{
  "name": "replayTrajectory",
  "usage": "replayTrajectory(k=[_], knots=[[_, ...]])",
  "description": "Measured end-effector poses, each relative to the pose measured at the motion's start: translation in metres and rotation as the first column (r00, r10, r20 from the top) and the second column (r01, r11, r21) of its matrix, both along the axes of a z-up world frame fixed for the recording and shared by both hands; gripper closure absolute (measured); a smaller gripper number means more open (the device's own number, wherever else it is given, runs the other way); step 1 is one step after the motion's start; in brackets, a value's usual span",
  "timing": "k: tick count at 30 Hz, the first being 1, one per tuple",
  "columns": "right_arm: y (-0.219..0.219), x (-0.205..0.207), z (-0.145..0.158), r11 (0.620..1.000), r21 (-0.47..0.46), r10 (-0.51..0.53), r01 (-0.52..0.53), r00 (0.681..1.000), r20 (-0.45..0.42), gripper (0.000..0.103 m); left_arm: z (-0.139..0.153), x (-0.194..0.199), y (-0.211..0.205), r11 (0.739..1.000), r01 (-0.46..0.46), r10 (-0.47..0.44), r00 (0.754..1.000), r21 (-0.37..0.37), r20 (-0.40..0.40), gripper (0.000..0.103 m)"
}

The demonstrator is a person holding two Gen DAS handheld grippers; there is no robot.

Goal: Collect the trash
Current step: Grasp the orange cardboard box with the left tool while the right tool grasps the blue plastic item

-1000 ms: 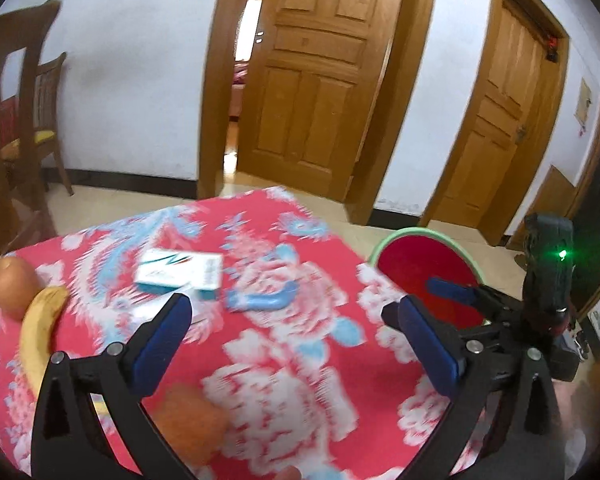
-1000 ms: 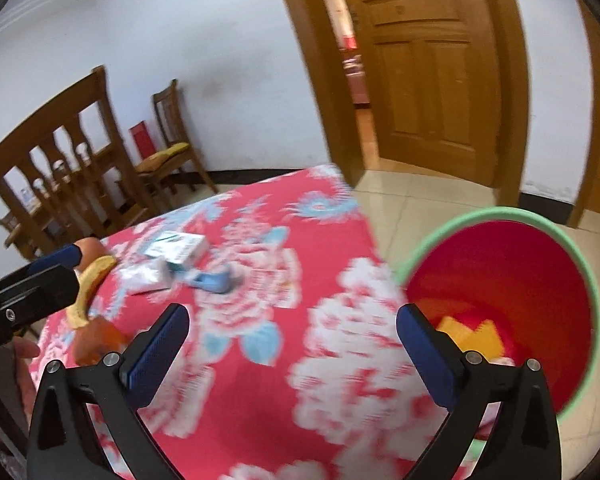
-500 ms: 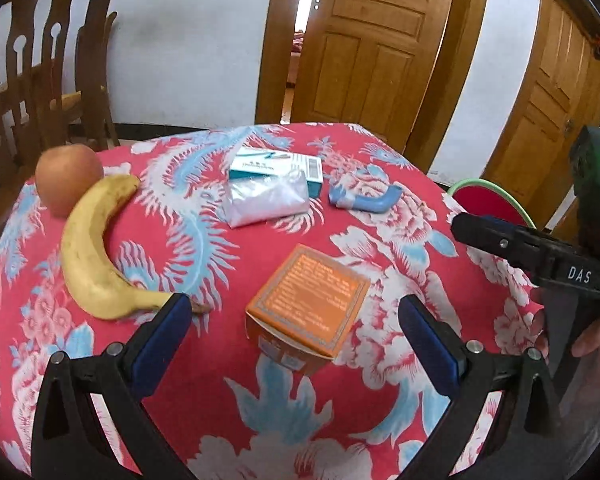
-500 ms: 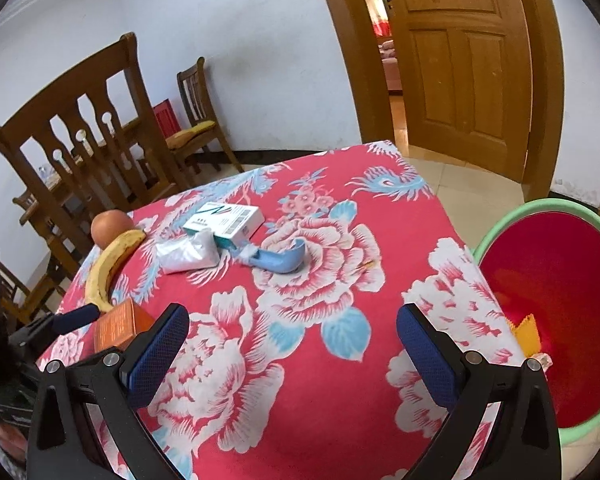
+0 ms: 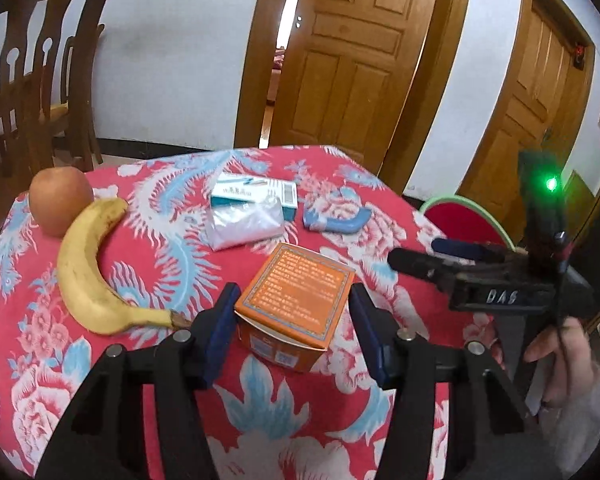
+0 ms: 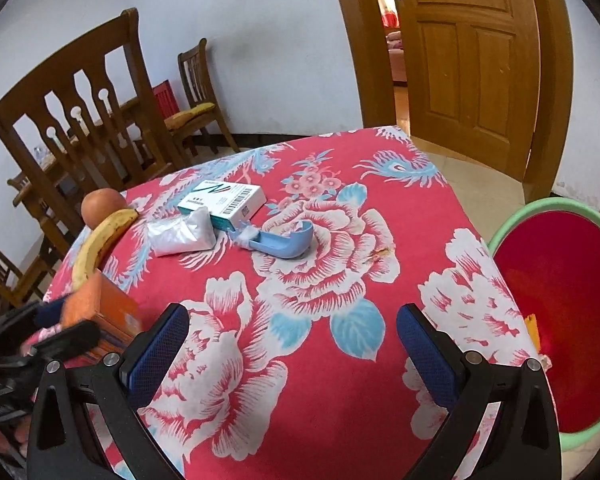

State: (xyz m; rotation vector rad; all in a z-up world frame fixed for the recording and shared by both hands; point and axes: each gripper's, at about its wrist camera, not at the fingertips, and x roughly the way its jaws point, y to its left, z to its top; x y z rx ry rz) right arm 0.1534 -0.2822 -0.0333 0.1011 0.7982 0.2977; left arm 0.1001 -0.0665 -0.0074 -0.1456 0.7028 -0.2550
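A red flowered tablecloth (image 6: 340, 400) is seen with a red bin (image 6: 560, 300) beside its edge, the right gripper (image 6: 292, 344) held wide apart over bare cloth, and the left gripper (image 5: 292, 320), jaws just drawn in, is set against both sides of the orange box (image 5: 296, 300).

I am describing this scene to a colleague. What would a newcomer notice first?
First the red floral tablecloth, then the orange box near its front edge, between the pads of the left gripper, whose jaws have just been closing. A banana and an apple lie left; the red bin stands right.
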Motion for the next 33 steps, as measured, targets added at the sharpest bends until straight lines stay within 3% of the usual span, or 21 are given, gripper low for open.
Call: replayTrajectory(k=[10,13,16,17,21,22,26,28,33], knots=[[-0.003,0.015,0.001,1.0,0.026,-0.004,0.004,1.0,-0.01,0.0,0.008,0.039,0.016,0.999,-0.046,0.046,0.999,-0.021,0.013,0.046],[-0.006,0.028,0.009,0.996,0.088,-0.007,0.005,1.0,0.018,0.0,0.001,0.041,0.017,0.994,-0.105,0.105,0.993,-0.01,0.044,0.046],[-0.003,0.042,0.009,0.993,0.118,-0.004,0.002,1.0,0.014,0.003,-0.003,0.039,0.015,0.995,-0.095,0.095,0.994,-0.003,0.056,0.046],[0.001,0.047,0.007,0.994,0.112,0.0,-0.001,1.0,0.007,0.007,-0.003,0.039,0.015,0.996,-0.089,0.09,0.995,-0.009,0.054,0.046],[0.016,0.061,-0.005,1.0,-0.006,-0.017,0.017,0.999,-0.05,0.062,-0.009,0.039,0.02,0.995,-0.089,0.09,0.996,-0.044,0.027,0.046],[0.019,0.065,-0.009,0.999,-0.025,-0.024,0.023,0.998,-0.064,0.067,-0.01,0.038,0.021,0.995,-0.089,0.09,0.996,-0.054,0.02,0.046],[0.023,0.067,-0.007,1.0,0.012,-0.004,0.005,0.999,-0.05,0.074,-0.01,0.035,0.022,0.995,-0.092,0.093,0.995,-0.051,0.027,0.046],[0.025,0.065,-0.005,1.0,0.012,0.003,-0.003,1.0,-0.03,0.093,-0.011,0.035,0.024,0.994,-0.09,0.091,0.996,-0.06,0.021,0.046],[0.023,0.059,-0.002,0.998,0.045,0.037,-0.036,0.999,-0.011,0.096,-0.015,0.037,0.024,0.994,-0.094,0.094,0.996,-0.06,0.008,0.046]])
